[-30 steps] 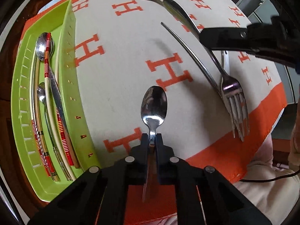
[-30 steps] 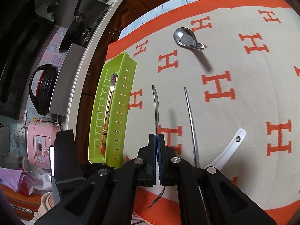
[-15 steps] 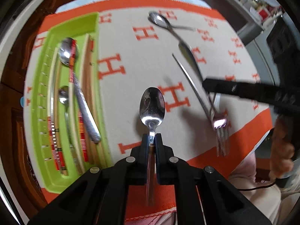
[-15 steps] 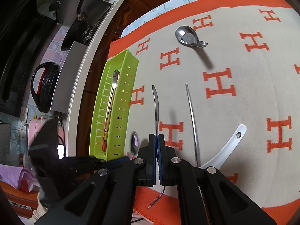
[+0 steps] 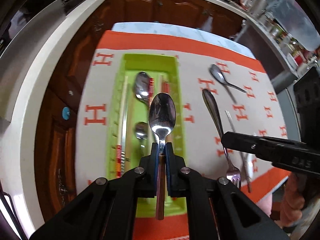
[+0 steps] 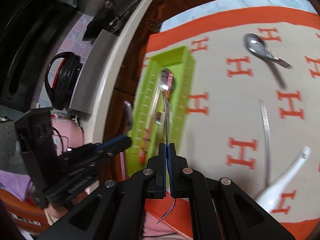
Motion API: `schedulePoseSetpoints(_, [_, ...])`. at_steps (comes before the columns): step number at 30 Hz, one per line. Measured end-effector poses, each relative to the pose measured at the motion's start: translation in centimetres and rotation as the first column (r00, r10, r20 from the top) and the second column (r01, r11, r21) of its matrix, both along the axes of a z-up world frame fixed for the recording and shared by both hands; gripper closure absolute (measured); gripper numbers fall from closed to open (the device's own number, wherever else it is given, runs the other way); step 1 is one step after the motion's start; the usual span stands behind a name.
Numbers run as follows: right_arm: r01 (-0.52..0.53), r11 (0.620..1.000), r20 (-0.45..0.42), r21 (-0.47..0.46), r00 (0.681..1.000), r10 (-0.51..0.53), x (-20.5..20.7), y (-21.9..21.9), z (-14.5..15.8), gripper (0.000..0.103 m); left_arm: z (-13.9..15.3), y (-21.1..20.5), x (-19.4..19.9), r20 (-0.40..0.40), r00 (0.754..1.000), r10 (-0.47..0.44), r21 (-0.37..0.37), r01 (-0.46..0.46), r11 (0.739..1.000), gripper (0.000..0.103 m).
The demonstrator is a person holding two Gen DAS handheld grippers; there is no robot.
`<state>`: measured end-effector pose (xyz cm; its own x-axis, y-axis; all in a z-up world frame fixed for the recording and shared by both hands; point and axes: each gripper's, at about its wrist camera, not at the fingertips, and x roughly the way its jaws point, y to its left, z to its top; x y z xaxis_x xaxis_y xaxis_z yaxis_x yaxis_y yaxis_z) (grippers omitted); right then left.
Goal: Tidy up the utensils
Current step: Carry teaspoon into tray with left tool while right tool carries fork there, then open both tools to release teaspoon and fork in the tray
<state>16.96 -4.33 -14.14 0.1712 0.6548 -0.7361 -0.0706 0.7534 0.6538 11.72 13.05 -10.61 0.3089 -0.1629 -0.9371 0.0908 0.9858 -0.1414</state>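
Orange "H" print cloth (image 5: 96,92); right gripper (image 5: 225,140) marked "DAS".

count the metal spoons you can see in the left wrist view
4: one held in the left tool, bowl at; two in the green tray, at and; one loose on the cloth at. More may hide under the tray's chopsticks.

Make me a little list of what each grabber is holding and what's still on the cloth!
left gripper: shut on a spoon, held above the green tray
right gripper: shut on a fork
in tray: spoons, striped chopsticks
on cloth: metal soup spoon, white ladle spoon, thin metal strip
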Motion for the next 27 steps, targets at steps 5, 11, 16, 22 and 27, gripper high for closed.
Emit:
schedulePoseSetpoints(5, [0.016,1.0,-0.021,0.01,1.0,-0.016,2.5,3.8,-0.2,0.101,-2.1,1.5,1.1,-0.012,0.999,0.031,0.03,-0.031,0.999,0.099])
schedulePoseSetpoints(11, [0.023,0.999,-0.061,-0.03,0.998,-0.025,4.6,6.4,-2.1,0.1,-3.9,2.2,1.4,-0.021,0.999,0.043,0.055,-0.041,0.998,0.081])
schedulePoseSetpoints(16, [-0.002,0.996,-0.073,-0.089,0.997,-0.005,4.6,7.4,-3.5,0.096,-3.4,2.2,1.2,0.03,0.997,0.065,0.073,-0.067,0.995,0.04])
schedulePoseSetpoints(22, [-0.007,0.991,-0.022,-0.137,1.0,0.004,3.2,6.3,-3.0,0.076,-2.3,1.4,0.4,0.062,0.996,0.067,0.057,-0.071,0.996,0.028])
schedulePoseSetpoints(27, [0.0,0.982,0.057,-0.191,0.998,0.011,1.4,3.9,-1.5,0.066,-2.0,0.3,-0.7,0.067,0.996,0.061,0.055,-0.065,0.996,0.027])
